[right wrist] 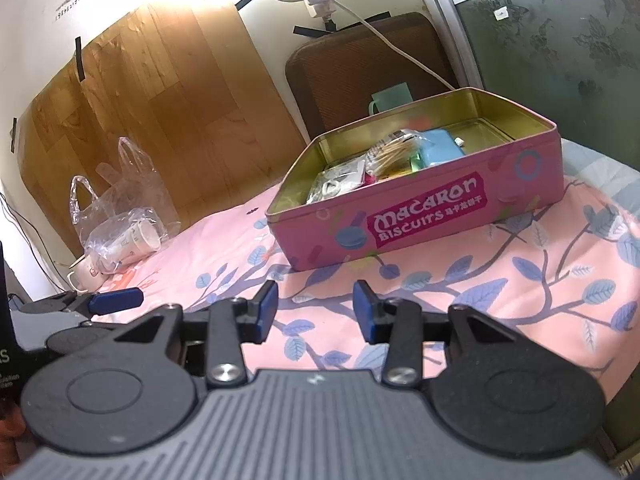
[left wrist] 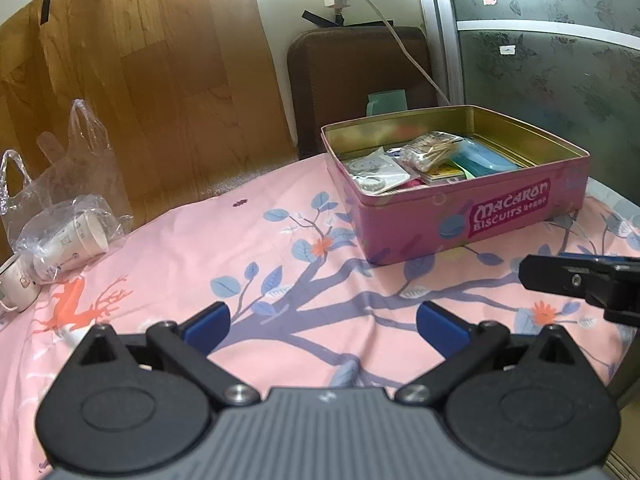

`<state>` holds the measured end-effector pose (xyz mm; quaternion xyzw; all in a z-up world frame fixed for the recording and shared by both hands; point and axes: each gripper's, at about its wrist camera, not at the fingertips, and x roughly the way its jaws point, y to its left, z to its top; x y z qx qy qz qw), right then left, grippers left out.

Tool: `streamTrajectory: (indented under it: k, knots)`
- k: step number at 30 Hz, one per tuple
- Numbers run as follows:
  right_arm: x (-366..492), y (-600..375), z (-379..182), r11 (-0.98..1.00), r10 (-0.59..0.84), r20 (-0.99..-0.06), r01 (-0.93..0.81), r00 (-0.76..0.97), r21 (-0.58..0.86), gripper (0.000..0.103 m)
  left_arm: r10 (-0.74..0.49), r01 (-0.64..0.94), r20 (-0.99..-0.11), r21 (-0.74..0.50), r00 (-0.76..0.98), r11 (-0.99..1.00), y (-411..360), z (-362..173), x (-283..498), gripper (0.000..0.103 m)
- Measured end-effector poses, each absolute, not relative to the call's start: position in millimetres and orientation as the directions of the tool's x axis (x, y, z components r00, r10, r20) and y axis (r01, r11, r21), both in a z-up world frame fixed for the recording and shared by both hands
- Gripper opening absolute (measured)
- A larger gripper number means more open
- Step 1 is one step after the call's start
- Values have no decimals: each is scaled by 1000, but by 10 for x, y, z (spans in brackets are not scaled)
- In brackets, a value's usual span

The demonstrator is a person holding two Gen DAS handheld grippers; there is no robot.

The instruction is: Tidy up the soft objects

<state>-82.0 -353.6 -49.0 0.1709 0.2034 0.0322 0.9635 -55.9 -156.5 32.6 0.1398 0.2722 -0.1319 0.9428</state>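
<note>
An open pink "Macaron Biscuits" tin [left wrist: 472, 216] stands on the pink flowered cloth [left wrist: 248, 240]; it also shows in the right wrist view [right wrist: 420, 220]. Inside lie small plastic packets [left wrist: 376, 170], a bag of cotton swabs [left wrist: 430, 150] and a light blue case [left wrist: 486, 158]. A clear plastic bag with paper cups [left wrist: 68, 236] lies at the left, also in the right wrist view [right wrist: 128, 236]. My left gripper [left wrist: 322, 328] is open and empty, low over the cloth in front of the tin. My right gripper [right wrist: 316, 310] is open and empty, just before the tin's front wall.
A small white mug [left wrist: 16, 284] stands beside the bag. A wood-pattern panel [left wrist: 132, 92] and a brown chair back [left wrist: 360, 76] rise behind the surface. A white cable [left wrist: 404, 48] hangs from a power strip. A patterned glass door [left wrist: 560, 48] is at right.
</note>
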Motion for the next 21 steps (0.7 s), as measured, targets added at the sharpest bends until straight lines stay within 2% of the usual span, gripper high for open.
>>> streamTrajectory:
  k: [21]
  knots:
    - [-801,-3543,-532,939,134,-392,10,910,343,45,-229,371,-584,134,779,919,-1550,273,-540,103]
